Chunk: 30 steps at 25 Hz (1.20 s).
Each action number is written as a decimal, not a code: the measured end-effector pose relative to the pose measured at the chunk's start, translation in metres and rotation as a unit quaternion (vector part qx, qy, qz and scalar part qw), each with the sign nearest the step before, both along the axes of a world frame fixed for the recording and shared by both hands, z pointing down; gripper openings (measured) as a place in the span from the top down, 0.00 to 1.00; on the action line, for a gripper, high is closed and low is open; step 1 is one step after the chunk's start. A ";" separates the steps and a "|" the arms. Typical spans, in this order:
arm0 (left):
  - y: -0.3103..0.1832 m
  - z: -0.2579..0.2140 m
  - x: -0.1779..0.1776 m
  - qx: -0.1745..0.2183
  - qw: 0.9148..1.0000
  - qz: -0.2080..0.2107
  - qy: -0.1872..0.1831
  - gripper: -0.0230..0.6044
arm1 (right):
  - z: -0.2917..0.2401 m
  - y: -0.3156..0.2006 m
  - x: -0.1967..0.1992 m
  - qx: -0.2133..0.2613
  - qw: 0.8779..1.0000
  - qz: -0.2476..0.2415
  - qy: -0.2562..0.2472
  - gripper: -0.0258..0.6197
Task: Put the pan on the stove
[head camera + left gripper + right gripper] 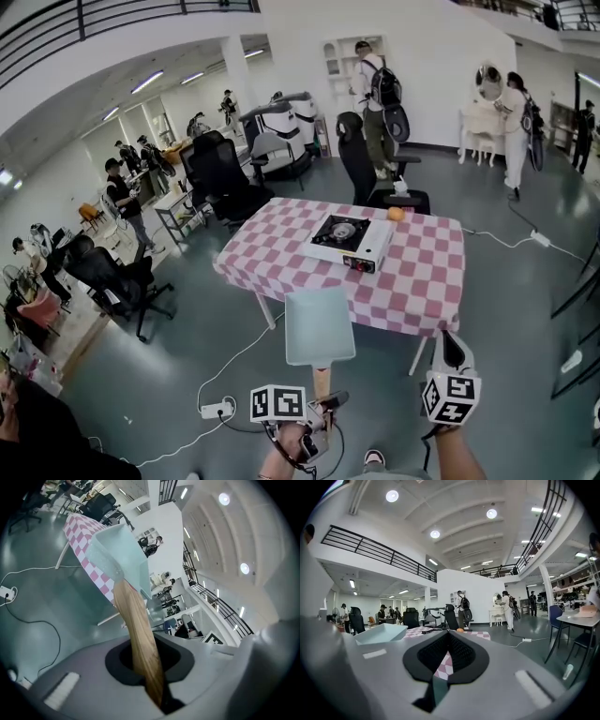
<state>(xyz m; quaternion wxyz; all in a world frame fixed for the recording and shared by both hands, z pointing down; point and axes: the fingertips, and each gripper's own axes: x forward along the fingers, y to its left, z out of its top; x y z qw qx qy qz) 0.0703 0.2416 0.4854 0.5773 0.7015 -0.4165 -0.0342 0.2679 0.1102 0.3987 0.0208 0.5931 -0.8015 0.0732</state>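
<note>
A pale teal square pan (319, 325) with a wooden handle (322, 382) hangs in the air in front of the table's near edge. My left gripper (322, 396) is shut on that handle; its own view shows the handle (138, 634) running out between the jaws to the pan (119, 555). The white portable stove (349, 241) sits in the middle of the pink-checked table (427, 281), well beyond the pan. My right gripper (452, 345) is to the right of the pan, shut and empty. In the right gripper view the pan (379, 633) shows at left, the table (480, 634) ahead.
An orange (396, 214) lies at the table's far edge. A black office chair (361, 159) stands behind the table, with more chairs at the left. A power strip (216, 410) and cables lie on the floor near my feet. Several people stand about the room.
</note>
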 end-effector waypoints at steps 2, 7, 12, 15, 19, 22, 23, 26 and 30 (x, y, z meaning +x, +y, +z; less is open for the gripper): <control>-0.019 0.000 -0.002 0.003 1.000 0.000 -0.004 0.93 | 0.001 -0.021 0.000 -0.001 1.000 -0.002 0.001 0.95; -0.060 0.003 -0.007 0.006 1.000 -0.005 -0.006 0.93 | 0.007 -0.061 0.003 -0.005 1.000 -0.002 0.004 0.95; -0.088 0.010 -0.015 -0.001 1.000 -0.009 -0.003 0.93 | 0.018 -0.089 -0.001 -0.015 1.000 0.001 0.004 0.95; -0.102 0.015 -0.023 -0.008 1.000 -0.006 -0.007 0.93 | 0.027 -0.103 -0.009 -0.024 1.000 0.000 0.008 0.95; -0.130 0.021 -0.036 -0.010 1.000 -0.004 -0.006 0.93 | 0.036 -0.128 -0.020 -0.030 0.999 0.004 0.013 0.95; -0.159 0.020 -0.049 -0.003 1.000 0.004 -0.003 0.93 | 0.035 -0.151 -0.028 -0.027 0.999 0.014 0.017 0.95; -0.170 0.019 -0.054 -0.001 1.000 0.007 -0.004 0.93 | 0.034 -0.159 -0.032 -0.025 0.999 0.018 0.017 0.95; -0.201 0.016 -0.073 0.002 1.000 0.020 -0.002 0.93 | 0.030 -0.186 -0.046 -0.024 0.999 0.033 0.017 0.95; -0.239 0.009 -0.102 0.005 0.999 0.039 -0.002 0.93 | 0.014 -0.221 -0.074 -0.016 0.999 0.043 0.025 0.95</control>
